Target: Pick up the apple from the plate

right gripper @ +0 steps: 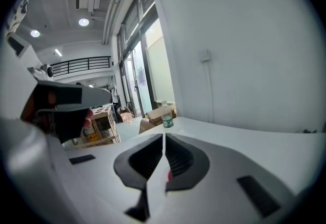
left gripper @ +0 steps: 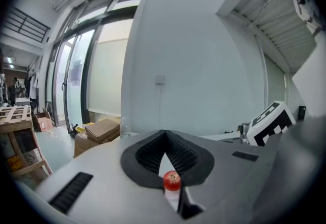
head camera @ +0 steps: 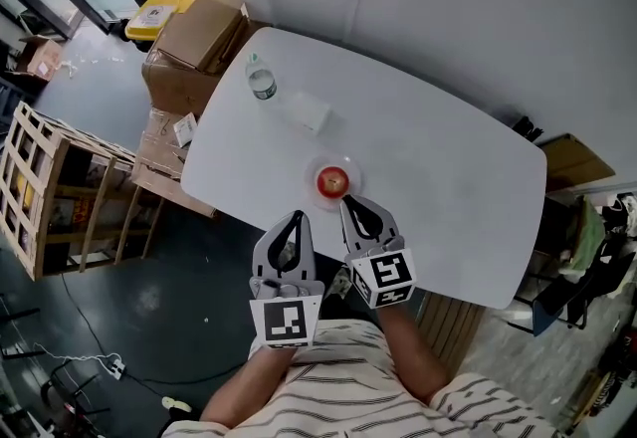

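A red apple (head camera: 332,182) sits on a small round plate (head camera: 316,170) near the front edge of the white table (head camera: 448,157). Both grippers hover just short of that edge, pointing at the apple. My left gripper (head camera: 294,217) is to the apple's near left, its jaws together and empty. My right gripper (head camera: 348,205) is closest, its tips just below the plate, also shut and empty. In the left gripper view the apple (left gripper: 172,181) shows through the slit below the closed tips (left gripper: 164,133). In the right gripper view only a red sliver of the apple (right gripper: 168,176) shows behind the closed jaws (right gripper: 163,137).
A water bottle (head camera: 261,80) stands at the table's far left corner, with a small white box (head camera: 312,112) beside it. Cardboard boxes (head camera: 194,38) and a wooden crate (head camera: 50,187) stand on the floor to the left. A grey wall runs behind the table.
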{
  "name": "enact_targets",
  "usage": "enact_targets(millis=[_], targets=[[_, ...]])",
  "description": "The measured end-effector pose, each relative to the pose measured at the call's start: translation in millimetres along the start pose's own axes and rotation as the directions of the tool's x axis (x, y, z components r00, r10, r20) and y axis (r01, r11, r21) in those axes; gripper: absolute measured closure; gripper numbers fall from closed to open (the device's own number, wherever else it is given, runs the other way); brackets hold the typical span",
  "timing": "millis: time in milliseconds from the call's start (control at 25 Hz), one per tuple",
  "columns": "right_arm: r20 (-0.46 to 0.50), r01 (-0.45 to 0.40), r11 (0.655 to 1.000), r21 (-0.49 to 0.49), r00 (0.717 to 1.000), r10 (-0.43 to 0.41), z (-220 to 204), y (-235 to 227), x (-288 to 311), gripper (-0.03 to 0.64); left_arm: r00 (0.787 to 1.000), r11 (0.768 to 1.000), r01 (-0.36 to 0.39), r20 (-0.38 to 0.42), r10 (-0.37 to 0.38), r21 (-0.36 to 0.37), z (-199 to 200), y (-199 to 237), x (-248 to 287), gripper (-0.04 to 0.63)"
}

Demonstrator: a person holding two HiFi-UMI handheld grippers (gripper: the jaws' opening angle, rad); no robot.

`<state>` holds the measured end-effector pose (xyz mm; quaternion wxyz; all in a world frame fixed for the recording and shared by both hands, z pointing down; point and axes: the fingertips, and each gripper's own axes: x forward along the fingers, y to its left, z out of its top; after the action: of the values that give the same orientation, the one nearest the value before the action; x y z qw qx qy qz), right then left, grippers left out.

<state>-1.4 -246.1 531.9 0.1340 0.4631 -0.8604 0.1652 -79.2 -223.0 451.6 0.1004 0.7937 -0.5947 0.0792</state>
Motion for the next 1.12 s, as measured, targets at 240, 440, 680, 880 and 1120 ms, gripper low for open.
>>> enact_targets(millis=[240,440,680,880,1120], targets=[[-0.068,-0.013,0.999,0.051,0.998,0.016,-31,-7,25,0.537,0.999,1.000,0.008,-0.033,-0.007,0.010,-13,6,9,0.592],[-0.122,-0.015,1.000,0.008,0.992,0.015,-71,-16,48,0.469,0.998,1.000,0.007,-0.061,-0.006,0.015,-23,7,13,0.592],[-0.179,0.006,1.000,0.017,0.984,-0.002,-97,-25,67,0.373,0.997,1.000,0.002,-0.076,-0.001,0.020,-28,12,17,0.592],[-0.209,0.027,1.000,0.002,0.978,-0.026,-114,-29,77,0.317,0.997,0.999,0.012,-0.078,-0.009,0.033,-32,11,18,0.591],[-0.243,0.060,0.998,-0.015,0.968,-0.061,-134,-37,89,0.279,0.996,0.999,0.014,-0.087,-0.010,0.039,-34,12,19,0.592]])
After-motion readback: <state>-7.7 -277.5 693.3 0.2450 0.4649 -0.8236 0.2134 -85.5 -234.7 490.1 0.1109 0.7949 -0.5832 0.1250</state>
